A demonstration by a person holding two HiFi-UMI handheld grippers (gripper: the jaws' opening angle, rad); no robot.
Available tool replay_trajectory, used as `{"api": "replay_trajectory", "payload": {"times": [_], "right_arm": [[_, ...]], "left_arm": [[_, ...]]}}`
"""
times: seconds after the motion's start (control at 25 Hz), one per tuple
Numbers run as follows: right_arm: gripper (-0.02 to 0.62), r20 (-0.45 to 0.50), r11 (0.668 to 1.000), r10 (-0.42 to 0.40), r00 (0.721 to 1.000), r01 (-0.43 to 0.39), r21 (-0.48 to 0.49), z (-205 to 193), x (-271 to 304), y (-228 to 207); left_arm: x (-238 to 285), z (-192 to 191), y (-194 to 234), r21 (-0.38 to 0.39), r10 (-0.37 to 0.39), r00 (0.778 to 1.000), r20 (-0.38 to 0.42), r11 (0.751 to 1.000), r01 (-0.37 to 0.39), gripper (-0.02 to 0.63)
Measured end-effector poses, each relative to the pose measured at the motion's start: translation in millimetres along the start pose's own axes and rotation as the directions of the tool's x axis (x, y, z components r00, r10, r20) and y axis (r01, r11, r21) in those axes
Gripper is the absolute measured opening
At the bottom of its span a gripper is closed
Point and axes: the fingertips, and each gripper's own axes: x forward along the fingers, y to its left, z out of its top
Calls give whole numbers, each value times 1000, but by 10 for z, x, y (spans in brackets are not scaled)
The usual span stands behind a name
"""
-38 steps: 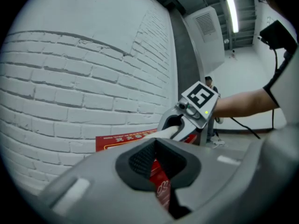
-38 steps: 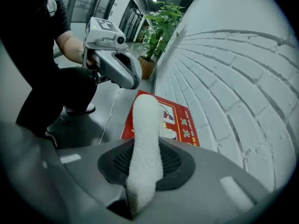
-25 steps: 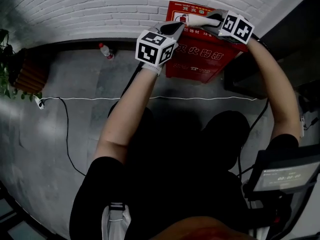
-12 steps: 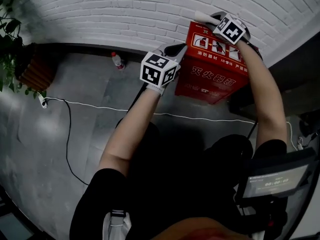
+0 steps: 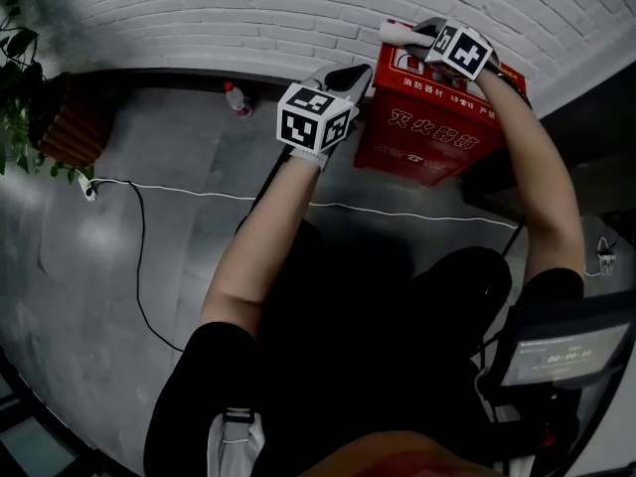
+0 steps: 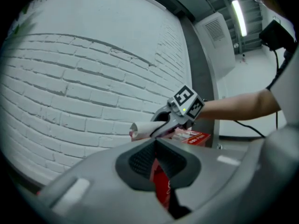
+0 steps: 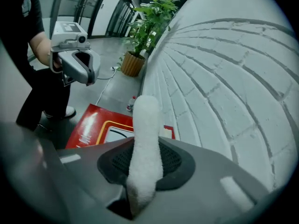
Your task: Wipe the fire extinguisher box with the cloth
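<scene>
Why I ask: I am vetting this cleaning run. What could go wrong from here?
The cloth sticks far out of the shut right gripper as a narrow roll; it may bend or slip rather than wipe the fire extinguisher box.
It works beside the brick wall and could rub that instead.
A white cable crosses the floor by the person's legs: a snag risk.

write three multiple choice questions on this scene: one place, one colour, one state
1. Where does the box stand? A) against the brick wall B) on a table C) mid-floor
2. What colour is the cloth? A) blue B) white C) green
3. The right hand-held gripper is: A) open, empty B) shut on a brush C) shut on the cloth
A: the box backs onto the bricks. B: the roll looks white. C: its jaws pinch the cloth.
</scene>
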Motion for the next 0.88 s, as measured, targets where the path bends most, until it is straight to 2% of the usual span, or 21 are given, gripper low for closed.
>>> {"api": "replay_trajectory", "payload": {"times": [0.12,0.32,0.52,0.6,0.68,0.88], "right_arm": [[91,27,998,61,998,-61,-11,131,-142,333],[91,64,991,120,991,-116,-65,212,-341,812],[91,63,987,145,987,-139,-86,281,-459,1157],[91,78,991,105,991,-98,-93,305,-495,1173],[94,139,997,17,990,-6,-73,366,-562,1106],[95,302,985,-164,939,143,91,549,-964,917]], "left_arm": [[-57,44,-84,12,-6,1000,-1,1000,6,3],[-74,14,-217,28,2,1000,-5,1000,-2,3],[-213,106,-338,54,10,1000,-8,998,-9,3],[-259,165,-389,63,13,1000,0,998,-13,3],[-295,231,-438,74,15,1000,11,997,-16,3],[-407,456,-514,109,15,999,38,994,-19,3]]}}
